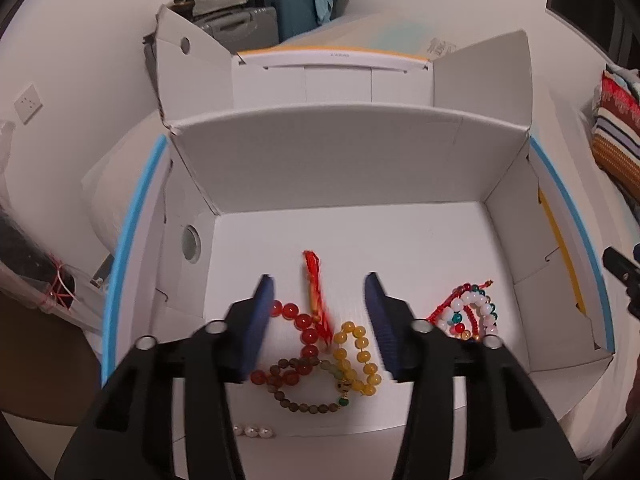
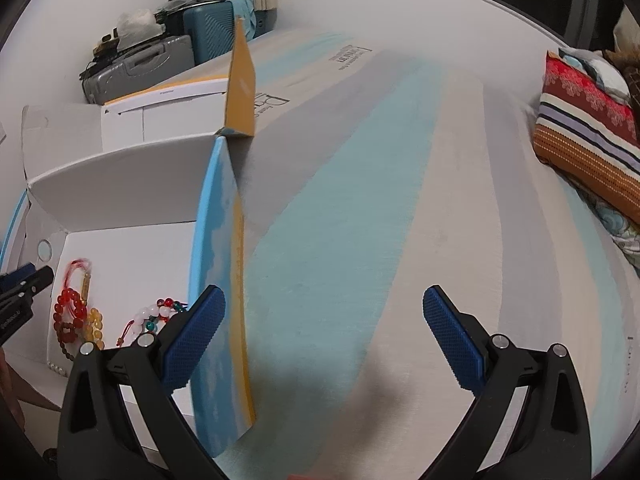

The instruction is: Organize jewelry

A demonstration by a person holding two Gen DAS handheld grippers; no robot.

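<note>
Two claws, both spread wide and gripping nothing: left gripper (image 1: 318,292) hanging inside the white cardboard box (image 1: 320,168) just above the red bead bracelet (image 1: 298,322), right gripper (image 2: 324,312) outside over the striped bedcover (image 2: 360,220). Best lowered straight, pads straddling one strand only, avoiding the yellow bead bracelet (image 1: 358,354) tangled alongside. Smooth, round, slippery beads nearest; red tassel (image 1: 314,280) beyond; mixed white-and-red bracelet (image 1: 466,312) to the right; matte box walls farthest.

Beaded bracelets (image 1: 316,360) heaped in white box (image 1: 320,168)
</note>
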